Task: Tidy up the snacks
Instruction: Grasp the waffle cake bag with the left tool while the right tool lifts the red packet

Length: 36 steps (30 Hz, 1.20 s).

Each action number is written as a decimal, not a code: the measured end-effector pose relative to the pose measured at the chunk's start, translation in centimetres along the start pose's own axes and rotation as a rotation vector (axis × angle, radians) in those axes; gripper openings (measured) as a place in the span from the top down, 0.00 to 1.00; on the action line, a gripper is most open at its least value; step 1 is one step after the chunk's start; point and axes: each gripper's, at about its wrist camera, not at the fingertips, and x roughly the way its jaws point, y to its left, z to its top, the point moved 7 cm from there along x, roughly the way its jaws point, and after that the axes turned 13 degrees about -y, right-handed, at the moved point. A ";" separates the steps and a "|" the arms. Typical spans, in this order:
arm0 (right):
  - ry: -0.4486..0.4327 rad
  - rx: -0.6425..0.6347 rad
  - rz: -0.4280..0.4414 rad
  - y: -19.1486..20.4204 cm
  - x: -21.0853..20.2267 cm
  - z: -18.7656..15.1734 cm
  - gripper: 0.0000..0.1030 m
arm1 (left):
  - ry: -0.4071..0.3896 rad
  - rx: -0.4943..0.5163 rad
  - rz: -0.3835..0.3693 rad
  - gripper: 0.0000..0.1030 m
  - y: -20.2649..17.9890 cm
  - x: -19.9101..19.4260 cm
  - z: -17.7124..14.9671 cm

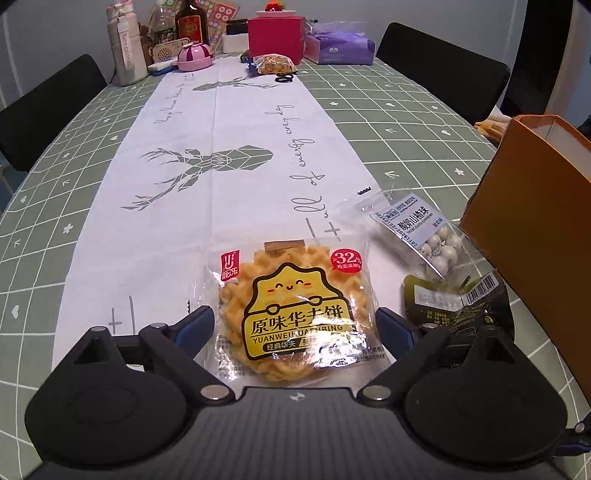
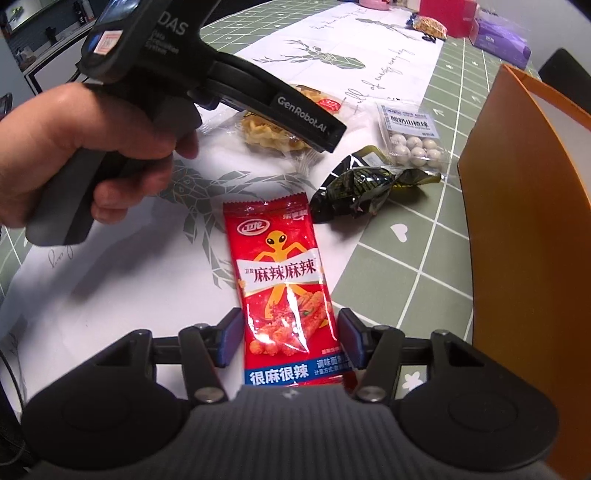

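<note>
Nearest in the left wrist view, the left hand-held gripper stands with its blue-padded fingers spread wide on either side of a clear-wrapped waffle packet. The packet lies flat on the white runner of the worktop. The pads sit just beside the wrapper's edges; they do not press it.

In the right wrist view, the right hand-held gripper has its fingers partly apart, one on each side of a red spicy snack packet lying flat on the runner. A narrow gap shows on the left side. On the right the pad is at the wrapper's edge, and whether it touches cannot be told.

A little farther, to the right of both packets, a crumpled dark green wrapper lies on the green checked cloth. Just beyond it, touching or overlapping it, is a clear bag of white coated balls. An orange box stands upright at the right edge, just beside these two.

In the right wrist view a person's hand grips the black handle of the left tool above the waffle packet.

At the far end of the worktop stand a red box, a purple tissue pack, a pink lidded bowl, bottles and another small snack bag. Black chairs stand on both sides.
</note>
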 end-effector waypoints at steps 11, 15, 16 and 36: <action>0.011 0.002 -0.017 0.0 -0.2 0.2 0.56 | -0.007 -0.029 -0.049 0.22 1.1 -2.4 0.1; 0.009 0.005 -0.024 0.1 -0.6 0.5 0.60 | -0.013 -0.053 -0.053 0.24 2.2 -3.8 0.1; 0.009 0.005 -0.027 0.1 -0.7 0.6 0.61 | -0.019 -0.057 -0.052 0.24 2.5 -4.1 0.1; -0.045 -0.022 -0.059 1.1 -4.4 1.9 0.81 | -0.122 -0.067 -0.084 0.24 4.4 -11.1 0.8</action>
